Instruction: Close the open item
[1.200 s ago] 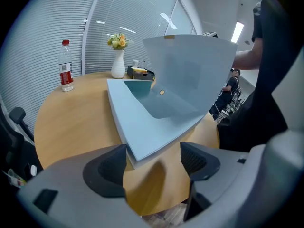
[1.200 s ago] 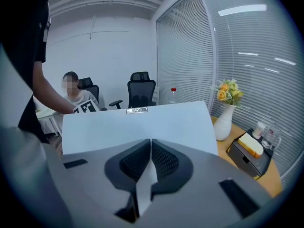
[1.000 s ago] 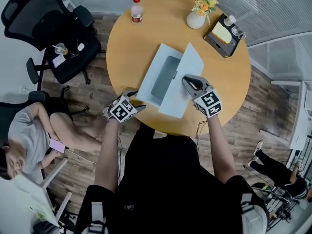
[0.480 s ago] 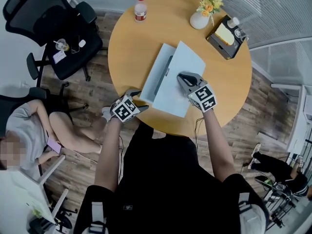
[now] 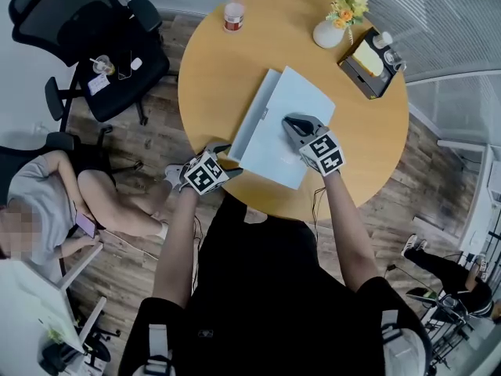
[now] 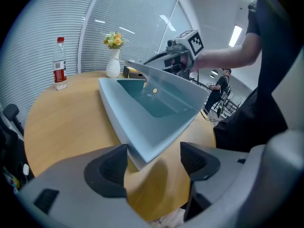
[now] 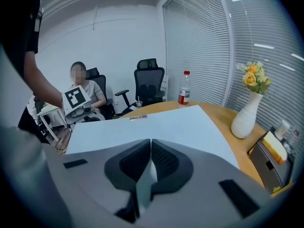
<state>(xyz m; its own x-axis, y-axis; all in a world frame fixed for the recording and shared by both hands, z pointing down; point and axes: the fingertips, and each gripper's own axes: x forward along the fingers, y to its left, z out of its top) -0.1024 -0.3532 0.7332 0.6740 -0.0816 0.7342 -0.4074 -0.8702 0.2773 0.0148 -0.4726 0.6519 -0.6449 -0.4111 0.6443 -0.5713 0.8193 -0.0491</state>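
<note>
A pale blue-grey laptop (image 5: 286,128) lies on the round wooden table (image 5: 207,77), its lid low over the base with a narrow gap left at the left side. My right gripper (image 5: 290,124) is shut and rests its tips on top of the lid (image 7: 152,122). My left gripper (image 5: 229,160) is open at the laptop's near left corner, and that corner (image 6: 142,148) sits just ahead of its jaws without touching. In the left gripper view the lid (image 6: 166,82) still stands at a shallow angle, with the right gripper (image 6: 176,61) on it.
A water bottle (image 5: 234,10), a white vase with flowers (image 5: 329,31) and a dark tray with a yellow box (image 5: 368,59) stand along the table's far side. Black office chairs (image 5: 74,30) and a seated person (image 5: 47,198) are at the left.
The laptop lid has swung down from about half open to nearly flat. My right gripper went down and left with it. The left gripper stayed by the near corner.
</note>
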